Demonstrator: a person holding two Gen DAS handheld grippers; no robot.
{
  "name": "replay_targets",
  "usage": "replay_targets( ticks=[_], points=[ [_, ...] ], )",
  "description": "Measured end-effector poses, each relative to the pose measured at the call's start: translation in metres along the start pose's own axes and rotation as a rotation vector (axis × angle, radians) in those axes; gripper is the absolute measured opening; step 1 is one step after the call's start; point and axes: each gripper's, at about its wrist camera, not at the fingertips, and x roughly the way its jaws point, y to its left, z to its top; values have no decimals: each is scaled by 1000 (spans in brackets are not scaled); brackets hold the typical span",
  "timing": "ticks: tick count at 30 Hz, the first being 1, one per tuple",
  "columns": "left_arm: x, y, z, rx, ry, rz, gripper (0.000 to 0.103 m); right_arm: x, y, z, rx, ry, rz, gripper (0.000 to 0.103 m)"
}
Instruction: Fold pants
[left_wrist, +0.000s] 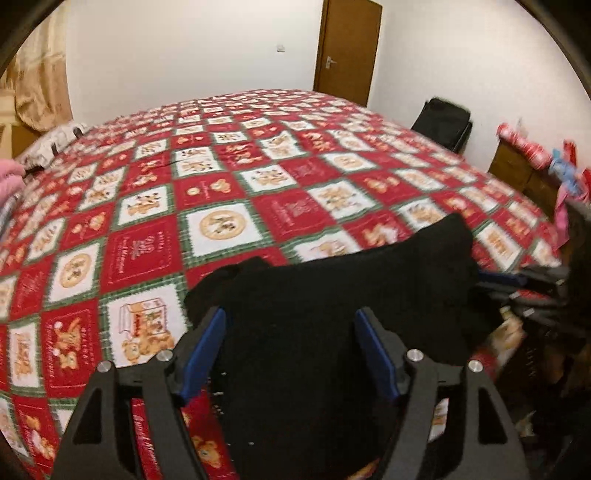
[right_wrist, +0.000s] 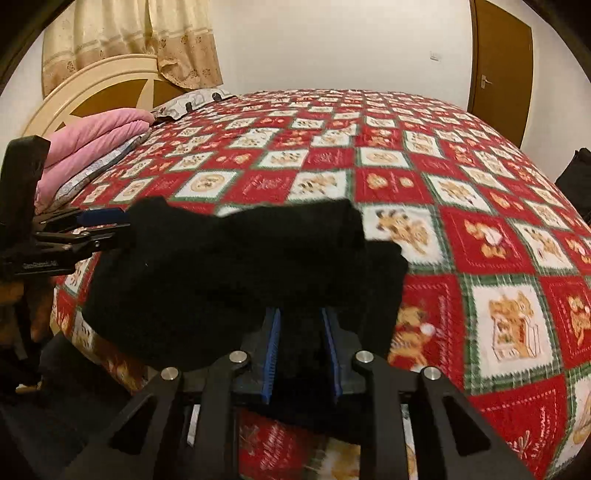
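Observation:
The black pants (left_wrist: 332, 314) lie bunched at the near edge of a bed covered in a red, white and green checked quilt (left_wrist: 221, 184). My left gripper (left_wrist: 291, 321) is open, its blue-padded fingers wide apart with the pants' cloth between and under them. In the right wrist view the pants (right_wrist: 240, 266) drape over my right gripper (right_wrist: 301, 325), whose blue pads stand close together, shut on a fold of the cloth. The left gripper also shows there (right_wrist: 99, 225), at the pants' left end. The right gripper shows at the right edge of the left wrist view (left_wrist: 517, 284).
A pink folded blanket (right_wrist: 99, 136) and pillows lie by the cream headboard (right_wrist: 92, 92). A brown door (left_wrist: 347, 48) stands at the far wall. A black bag (left_wrist: 443, 122) and a wooden cabinet with red clutter (left_wrist: 524, 158) stand right of the bed.

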Motion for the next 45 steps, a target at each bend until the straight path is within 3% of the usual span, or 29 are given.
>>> replay_targets(
  ticks=[2,5,7,9,16,19,23,28,36,45],
  points=[
    [0,-2,-3,27,-3,31,75,-7,-7,-5,12,-2,2,8],
    [-2,4,-5,12,-15,22,78,-15,-13,-13,-1,18,2,7],
    [-1,9,-4,-15,-27,49,91,-13,-15,-21,-19,39,-25,5],
    [0,17,-4,-40,-49,73,96,-11,-19,-27,-21,57,-66,5],
    [21,25,-3,-91,-45,92,96,-6,-39,-20,40,30,-133,0],
    [20,21,-5,-80,-51,100,96,-21,-36,-13,44,-31,-164,0],
    [19,20,-5,-89,-51,103,96,-41,-10,0,6,-123,-39,1],
    [17,17,-5,-71,-46,113,97,-12,37,9,-173,-87,-30,2],
    [18,15,-4,-72,-34,105,99,32,8,21,-32,-1,-28,2],
    [17,12,-2,-53,-26,108,101,40,-13,29,24,-6,-45,0]
  ],
)
